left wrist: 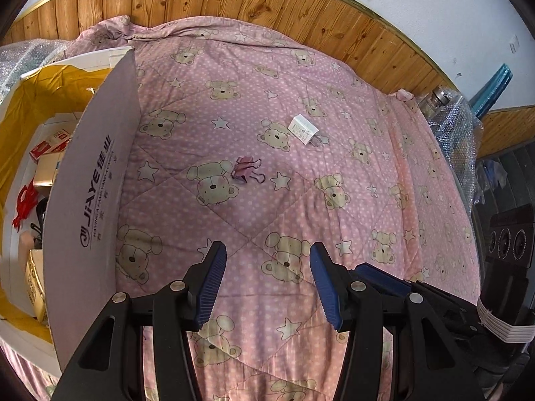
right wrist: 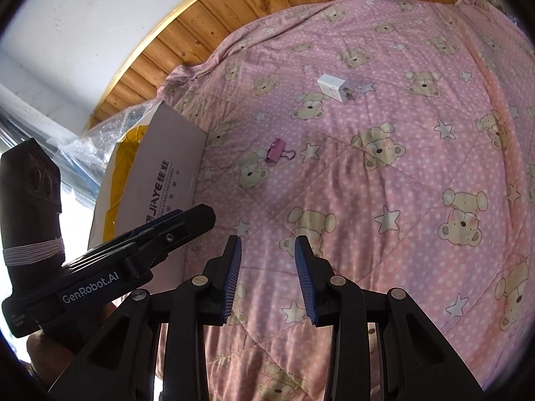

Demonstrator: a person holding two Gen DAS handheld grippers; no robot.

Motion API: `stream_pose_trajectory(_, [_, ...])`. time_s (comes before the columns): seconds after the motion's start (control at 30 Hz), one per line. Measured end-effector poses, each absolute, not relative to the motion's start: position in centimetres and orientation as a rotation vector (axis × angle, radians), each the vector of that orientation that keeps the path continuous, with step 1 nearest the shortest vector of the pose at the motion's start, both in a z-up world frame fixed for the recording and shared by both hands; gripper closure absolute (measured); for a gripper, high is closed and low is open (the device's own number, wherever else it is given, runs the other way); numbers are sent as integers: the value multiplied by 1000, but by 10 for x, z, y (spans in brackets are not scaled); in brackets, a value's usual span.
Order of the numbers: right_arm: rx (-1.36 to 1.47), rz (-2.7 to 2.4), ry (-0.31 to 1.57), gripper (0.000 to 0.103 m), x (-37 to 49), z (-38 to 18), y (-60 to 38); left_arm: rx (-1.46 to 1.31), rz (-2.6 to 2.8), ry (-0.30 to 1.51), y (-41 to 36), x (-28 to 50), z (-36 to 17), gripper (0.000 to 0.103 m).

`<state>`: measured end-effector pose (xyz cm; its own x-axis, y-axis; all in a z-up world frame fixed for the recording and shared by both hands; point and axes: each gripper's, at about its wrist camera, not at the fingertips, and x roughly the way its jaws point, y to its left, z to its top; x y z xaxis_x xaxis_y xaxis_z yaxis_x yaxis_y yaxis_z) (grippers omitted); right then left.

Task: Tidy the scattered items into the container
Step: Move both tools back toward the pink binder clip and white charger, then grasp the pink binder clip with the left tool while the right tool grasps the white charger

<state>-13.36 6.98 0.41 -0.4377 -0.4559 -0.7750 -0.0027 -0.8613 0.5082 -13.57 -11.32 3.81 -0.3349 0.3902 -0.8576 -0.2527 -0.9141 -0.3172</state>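
Observation:
A pink binder clip lies on the pink bear-print quilt, and a white plug charger lies beyond it. The cardboard box stands at the left, its yellow-lined inside holding small cartons and a red item. My left gripper hovers open and empty above the quilt, short of the clip. My right gripper is likewise open and empty, with the left gripper's body beside it at the left.
A wood-panelled wall runs behind the bed. Bubble wrap with a metal-capped bottle and a teal object sits at the right bed edge. More bubble wrap lies behind the box. A dark speaker-like unit stands at the right.

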Motion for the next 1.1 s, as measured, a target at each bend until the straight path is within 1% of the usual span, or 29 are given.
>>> stream_pose_trajectory(0.4, [1534,-2365,-660,67,-178,-15,88,-1592,2239,-214,-101,-181,8,49])
stream_pose_trajectory(0.77, [1585,-2363,-632,67,-218,-32,104,-1650,2210,-244,-93,-211,-18,49])
stream_pose_trajectory(1.1, [1609,-2387,-546,67,-261,-41,115,-1683,2212,-273,-92,-237,-36,49])
